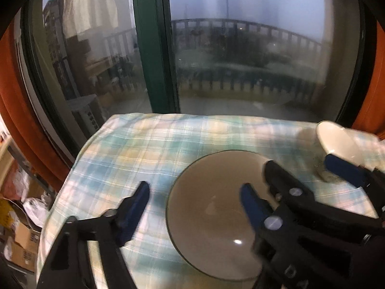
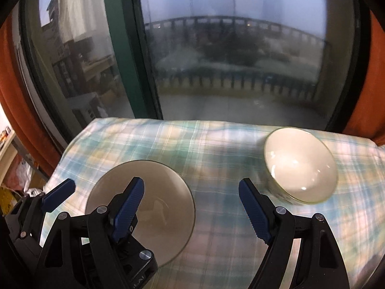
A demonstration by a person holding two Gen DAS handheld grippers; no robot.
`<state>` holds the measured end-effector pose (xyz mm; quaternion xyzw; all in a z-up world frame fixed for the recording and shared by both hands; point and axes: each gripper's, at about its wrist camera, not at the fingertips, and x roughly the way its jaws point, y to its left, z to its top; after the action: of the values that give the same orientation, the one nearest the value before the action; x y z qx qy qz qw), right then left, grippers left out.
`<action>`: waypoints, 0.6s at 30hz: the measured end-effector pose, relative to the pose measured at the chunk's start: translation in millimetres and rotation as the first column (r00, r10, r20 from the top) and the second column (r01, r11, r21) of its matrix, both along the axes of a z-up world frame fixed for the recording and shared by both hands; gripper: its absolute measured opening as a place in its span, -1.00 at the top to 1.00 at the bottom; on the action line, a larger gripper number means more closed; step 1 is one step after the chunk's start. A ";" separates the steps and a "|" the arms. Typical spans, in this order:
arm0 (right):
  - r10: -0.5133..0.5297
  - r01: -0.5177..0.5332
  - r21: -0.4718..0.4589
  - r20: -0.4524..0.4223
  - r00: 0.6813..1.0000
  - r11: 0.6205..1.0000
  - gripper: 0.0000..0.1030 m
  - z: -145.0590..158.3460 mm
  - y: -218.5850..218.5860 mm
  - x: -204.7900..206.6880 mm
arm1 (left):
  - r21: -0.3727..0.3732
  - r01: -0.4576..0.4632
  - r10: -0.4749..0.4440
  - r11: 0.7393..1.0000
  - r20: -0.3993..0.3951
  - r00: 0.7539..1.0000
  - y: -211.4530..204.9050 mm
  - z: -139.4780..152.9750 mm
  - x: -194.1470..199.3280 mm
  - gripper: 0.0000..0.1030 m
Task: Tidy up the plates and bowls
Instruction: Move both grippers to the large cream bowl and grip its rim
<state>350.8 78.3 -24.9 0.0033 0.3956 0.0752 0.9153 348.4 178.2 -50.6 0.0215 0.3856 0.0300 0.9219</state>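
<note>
A grey-brown round plate (image 1: 211, 219) lies flat on the plaid-covered table (image 1: 144, 144). My left gripper (image 1: 195, 186) is open above the plate's left rim, one finger over the cloth and the other over the plate, touching nothing. A white bowl (image 2: 300, 166) stands upright at the right of the plate (image 2: 149, 192). My right gripper (image 2: 191, 181) is open too, with only cloth showing in the gap. Its left finger hangs over the plate's right part and its right finger is just left of the bowl. One blue finger (image 2: 59, 193) of the left gripper shows at far left.
The table's far edge meets a large window with a green frame (image 1: 154, 48). Orange curtains (image 1: 14, 110) hang at both sides. Cardboard boxes and bags (image 1: 21, 240) lie on the floor beyond the table's left edge.
</note>
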 end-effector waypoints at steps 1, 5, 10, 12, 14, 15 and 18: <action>-0.003 0.004 -0.027 0.005 1.000 1.000 -0.49 -2.8 1.9 1.7 | 0.002 0.000 0.000 1.000 -0.004 1.000 0.7 -3.1 1.9 -0.35; 0.014 -0.015 -0.035 -0.030 0.999 0.999 -0.17 -14.7 2.2 9.0 | -0.037 0.002 -0.004 0.999 -0.045 0.999 3.8 -16.6 8.4 -0.04; 0.047 -0.050 -0.044 -0.064 0.997 0.998 0.21 -28.0 5.6 12.5 | -0.040 -0.031 0.028 0.999 -0.058 0.998 4.9 -27.7 9.6 0.18; 0.055 -0.057 -0.024 -0.071 0.996 0.998 0.35 -30.2 5.1 11.0 | -0.047 -0.038 0.035 0.998 -0.053 0.998 4.9 -27.4 8.0 0.23; 0.058 -0.058 -0.007 -0.065 0.996 0.998 0.49 -30.8 4.5 9.2 | -0.043 -0.050 0.048 0.998 -0.044 0.998 5.1 -26.8 6.4 0.30; 0.058 -0.058 -0.006 -0.060 0.997 0.998 0.54 -30.8 6.0 10.1 | -0.039 -0.054 0.052 0.998 -0.043 0.998 5.2 -27.5 6.6 0.30; 0.061 -0.063 -0.027 -0.052 0.997 0.998 0.58 -31.4 8.9 11.0 | -0.018 -0.046 0.045 0.999 -0.039 0.998 3.5 -27.6 6.5 0.32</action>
<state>361.8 87.2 -56.3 -0.0204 0.4199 0.0977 0.9021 354.9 181.7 -78.1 0.0045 0.4042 0.0469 0.9135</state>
